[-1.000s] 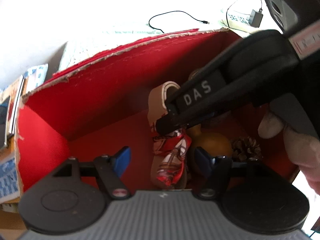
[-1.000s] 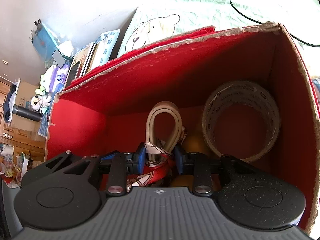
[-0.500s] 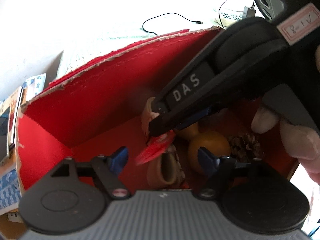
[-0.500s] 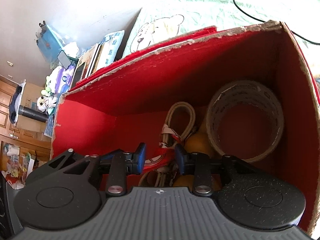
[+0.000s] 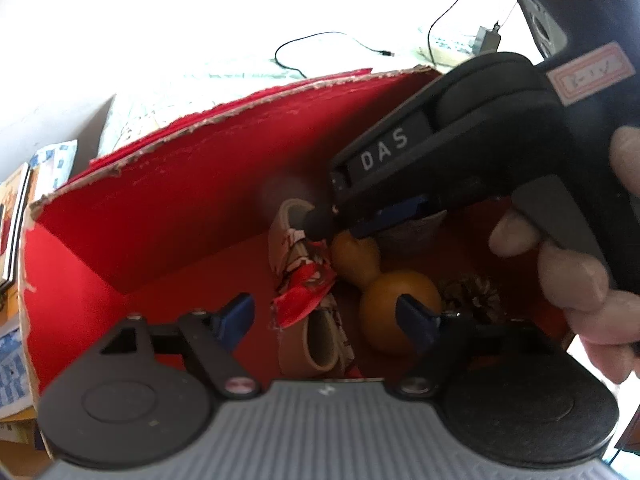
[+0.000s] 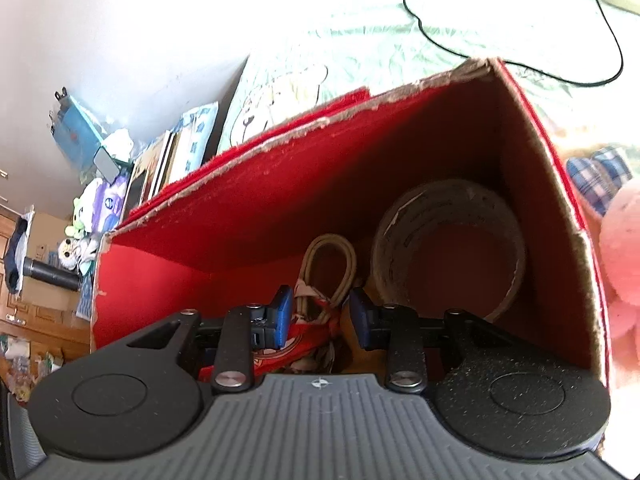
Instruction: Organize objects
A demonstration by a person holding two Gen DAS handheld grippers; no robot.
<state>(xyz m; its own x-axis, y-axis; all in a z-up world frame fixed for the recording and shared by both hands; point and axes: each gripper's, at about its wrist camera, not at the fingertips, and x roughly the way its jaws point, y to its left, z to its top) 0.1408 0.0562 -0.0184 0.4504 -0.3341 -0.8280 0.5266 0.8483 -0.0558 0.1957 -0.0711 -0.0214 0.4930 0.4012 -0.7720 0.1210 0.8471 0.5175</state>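
While over red box (image 6: pixel 280 208) on green bedsheet (image 6: pixel 360 40), left claw (image 5: pixel 326 314) closing empty, right claw (image 6: pixel 322 314) apart.

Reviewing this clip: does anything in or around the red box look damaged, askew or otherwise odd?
Yes. The red box has a ragged, torn top edge with bare cardboard showing, as if the flaps were ripped off. Inside, the beige strap with a red patterned scarf lies loose on its side beside the yellow gourd. Nothing looks spilled.

Beige cord bundle (image 5: pixel 308 300) with red patterned wrap, flat on red box (image 5: pixel 160 200) floor beside orange gourd (image 5: pixel 384 296).
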